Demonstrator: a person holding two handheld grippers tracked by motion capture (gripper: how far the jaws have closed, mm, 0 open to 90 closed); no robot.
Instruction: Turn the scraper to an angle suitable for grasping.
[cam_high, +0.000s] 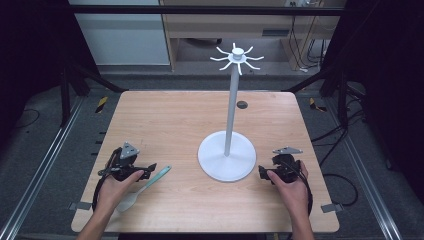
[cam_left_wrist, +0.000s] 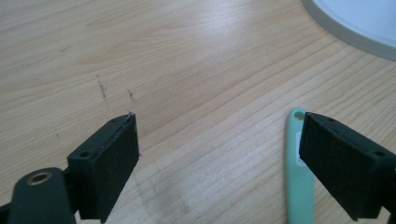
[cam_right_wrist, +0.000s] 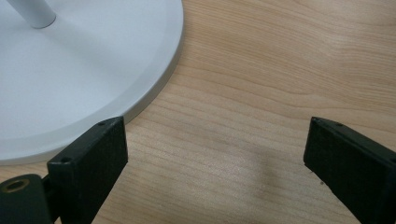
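Left gripper (cam_high: 150, 171) near left, jaws wide, empty. Right gripper (cam_high: 264, 173) near right beside stand (cam_high: 227, 159) base, jaws wide, empty. Mint spatula (cam_high: 145, 188) just right of left gripper; probable target. Centre jaws over handle, close squarely.

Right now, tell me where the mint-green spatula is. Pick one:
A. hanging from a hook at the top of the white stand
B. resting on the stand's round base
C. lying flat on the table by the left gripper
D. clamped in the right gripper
C: the spatula lies flat on the wooden table just beside the open left gripper, with its handle end next to one jaw in the left gripper view.
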